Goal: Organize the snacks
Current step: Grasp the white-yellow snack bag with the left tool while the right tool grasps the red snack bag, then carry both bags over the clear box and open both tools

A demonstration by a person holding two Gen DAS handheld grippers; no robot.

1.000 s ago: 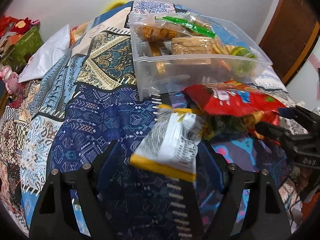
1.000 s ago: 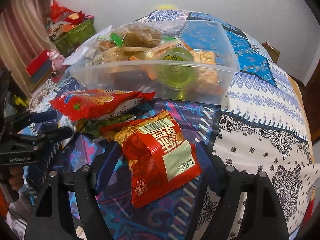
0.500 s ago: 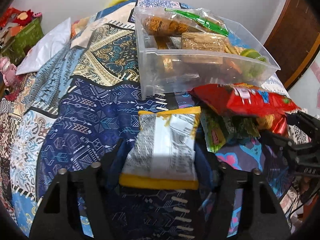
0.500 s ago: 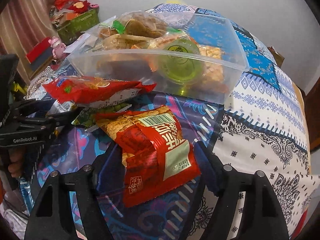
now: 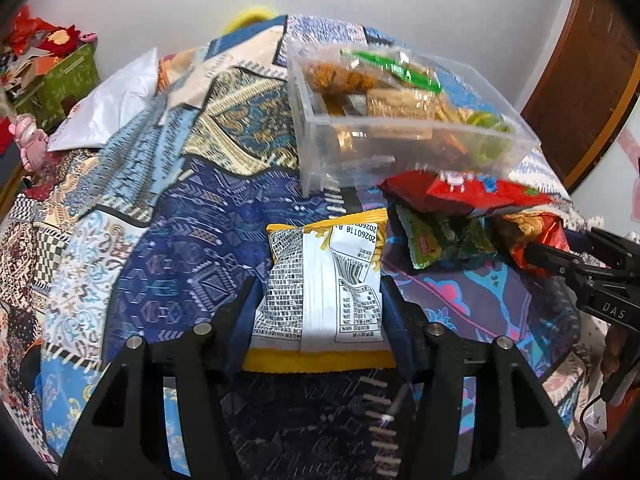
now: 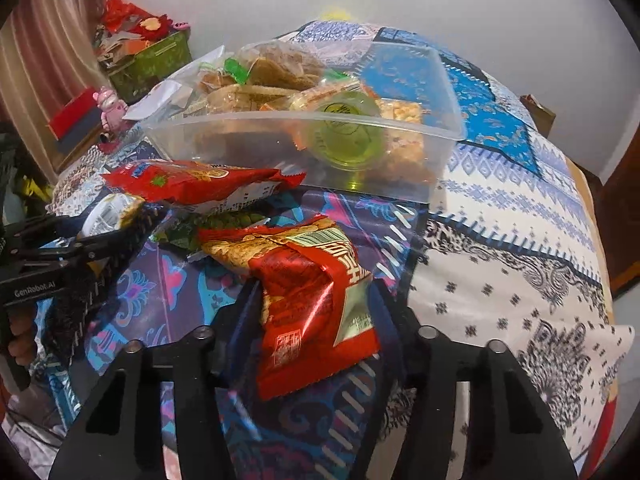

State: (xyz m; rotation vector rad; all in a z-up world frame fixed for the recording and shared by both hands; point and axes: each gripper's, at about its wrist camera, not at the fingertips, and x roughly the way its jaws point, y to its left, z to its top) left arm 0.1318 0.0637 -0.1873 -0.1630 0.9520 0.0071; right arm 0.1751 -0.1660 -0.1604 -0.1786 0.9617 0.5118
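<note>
The white-and-yellow crinkled foil snack packet (image 5: 320, 292) sits pinched between the fingers of the left claw (image 5: 318, 320), long axis pointing ahead at the clear plastic bin (image 5: 404, 148) already part-filled with snacks, which stands farther up the patterned quilt (image 5: 180, 240), slightly right of the claw. The right claw (image 6: 316, 320) likewise grips a red foil packet (image 6: 312, 304) (crumpled by the squeeze); by my reading, both are similarly near the bin.
</note>
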